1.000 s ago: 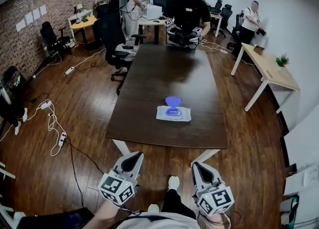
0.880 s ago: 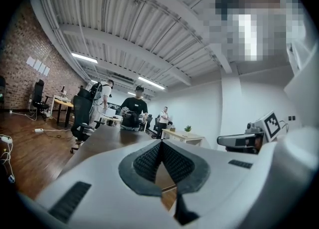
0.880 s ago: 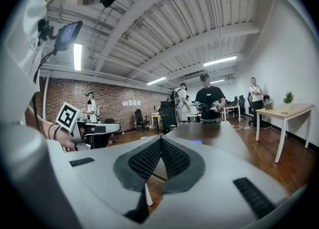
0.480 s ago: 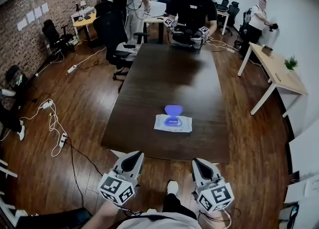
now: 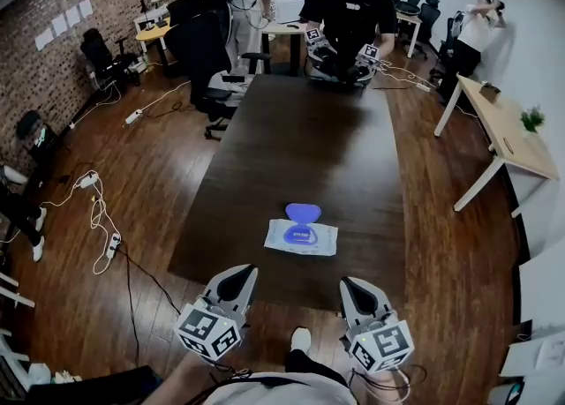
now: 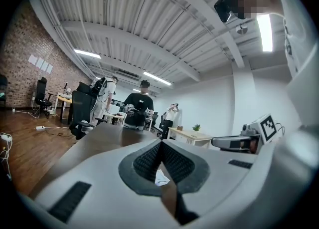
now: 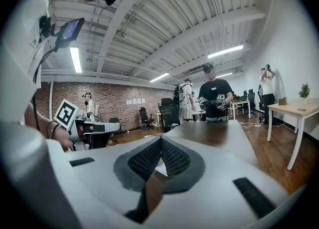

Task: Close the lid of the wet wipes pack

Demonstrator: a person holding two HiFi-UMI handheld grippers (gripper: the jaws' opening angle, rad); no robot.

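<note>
Hovering at the bottom of the head view, the grey left gripper point(image 5: 236, 281) and grey right gripper point(image 5: 357, 292) each show jaws pressed together, holding nothing. Beyond them, at lower centre, the white rectangular wet wipes pack point(image 5: 301, 239) lies flat on the long dark wooden table point(image 5: 291, 130), with its blue oval lid point(image 5: 303, 212) flipped open. At top centre, a person in black point(image 5: 350, 6) stands at the table's far end.

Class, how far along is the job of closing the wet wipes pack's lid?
Done: nothing; the blue lid stands open on the wet wipes pack. In hand: the left gripper and right gripper, both shut and empty, hover by the table's near edge. Left: reach the pack and press the lid down.
</note>
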